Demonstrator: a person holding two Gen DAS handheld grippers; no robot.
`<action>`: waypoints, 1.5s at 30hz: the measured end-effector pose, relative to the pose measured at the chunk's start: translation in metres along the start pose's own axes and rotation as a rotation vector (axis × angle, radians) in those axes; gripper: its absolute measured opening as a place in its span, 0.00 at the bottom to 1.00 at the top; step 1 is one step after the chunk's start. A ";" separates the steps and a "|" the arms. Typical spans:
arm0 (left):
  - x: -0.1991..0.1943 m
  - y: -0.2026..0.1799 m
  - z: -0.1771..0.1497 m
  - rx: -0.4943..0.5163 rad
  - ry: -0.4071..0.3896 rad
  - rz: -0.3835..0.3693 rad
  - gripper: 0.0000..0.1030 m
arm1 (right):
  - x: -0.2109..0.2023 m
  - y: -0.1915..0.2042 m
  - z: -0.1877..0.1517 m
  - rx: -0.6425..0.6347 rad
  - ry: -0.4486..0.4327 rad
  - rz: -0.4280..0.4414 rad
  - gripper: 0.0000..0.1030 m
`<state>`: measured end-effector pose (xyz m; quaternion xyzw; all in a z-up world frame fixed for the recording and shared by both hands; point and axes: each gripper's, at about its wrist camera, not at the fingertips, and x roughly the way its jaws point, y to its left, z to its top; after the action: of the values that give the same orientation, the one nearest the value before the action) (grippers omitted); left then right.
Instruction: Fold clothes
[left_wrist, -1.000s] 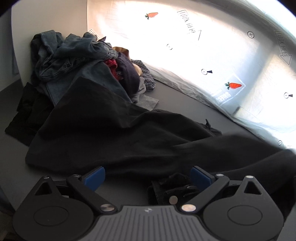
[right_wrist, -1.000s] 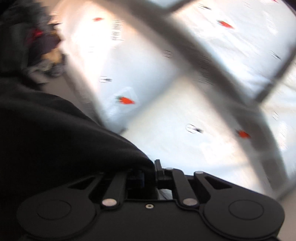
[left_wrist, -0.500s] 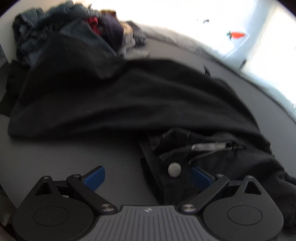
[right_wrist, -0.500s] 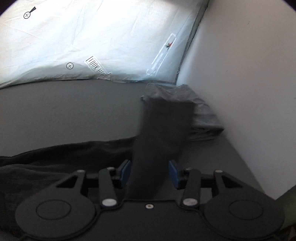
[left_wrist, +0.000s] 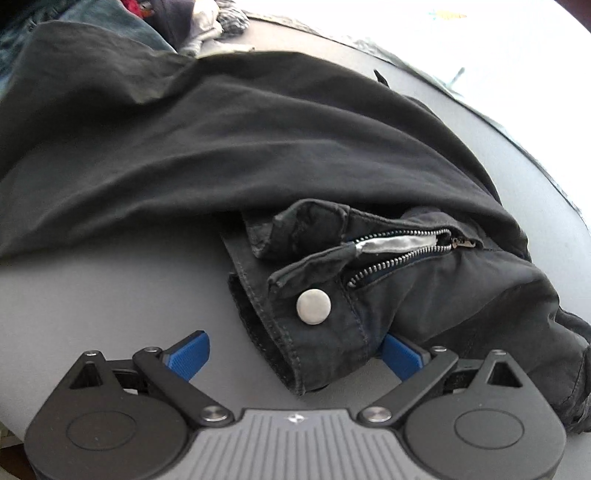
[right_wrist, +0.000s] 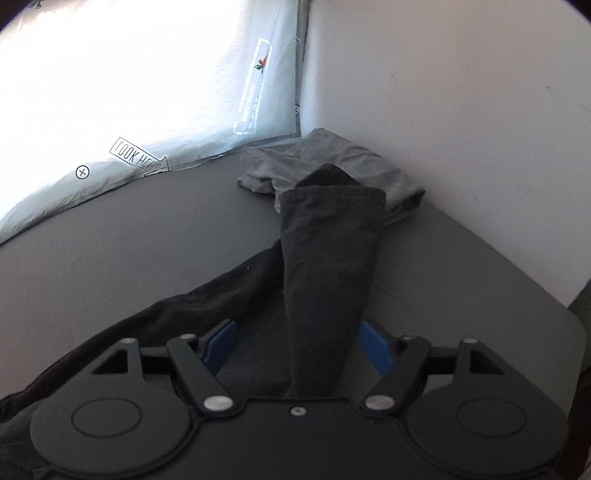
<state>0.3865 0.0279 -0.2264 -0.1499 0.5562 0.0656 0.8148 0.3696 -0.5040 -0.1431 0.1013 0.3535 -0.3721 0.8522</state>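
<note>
black trousers (left_wrist: 258, 147) lie unfolded on the worktop (left_wrist: 92, 295), waistband between the left gripper (left_wrist: 295, 356) jaws, leg between the right gripper (right_wrist: 301, 345) jaws, both apart, right just opening; folding remains.

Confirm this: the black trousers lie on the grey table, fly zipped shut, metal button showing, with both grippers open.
Not quite: the fly is unzipped. The left wrist view shows it gaping beside the button on the trousers. The rest holds: grey table, left gripper and right gripper open.

Both wrist views look steeply down, close over the same black trousers (left_wrist: 258, 140) on the table (right_wrist: 110, 258)
</note>
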 end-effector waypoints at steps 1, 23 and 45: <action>0.004 -0.001 0.000 0.011 0.013 -0.008 0.96 | 0.000 0.001 -0.002 -0.009 0.001 -0.002 0.74; 0.012 -0.033 -0.012 0.213 -0.061 0.034 0.48 | 0.022 -0.022 -0.023 0.094 0.071 0.045 0.75; -0.059 -0.039 0.024 0.153 -0.393 0.153 0.25 | -0.029 -0.052 0.035 0.160 -0.112 0.132 0.06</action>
<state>0.3968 0.0020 -0.1567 -0.0292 0.3999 0.1127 0.9091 0.3380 -0.5393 -0.0933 0.1713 0.2671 -0.3473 0.8825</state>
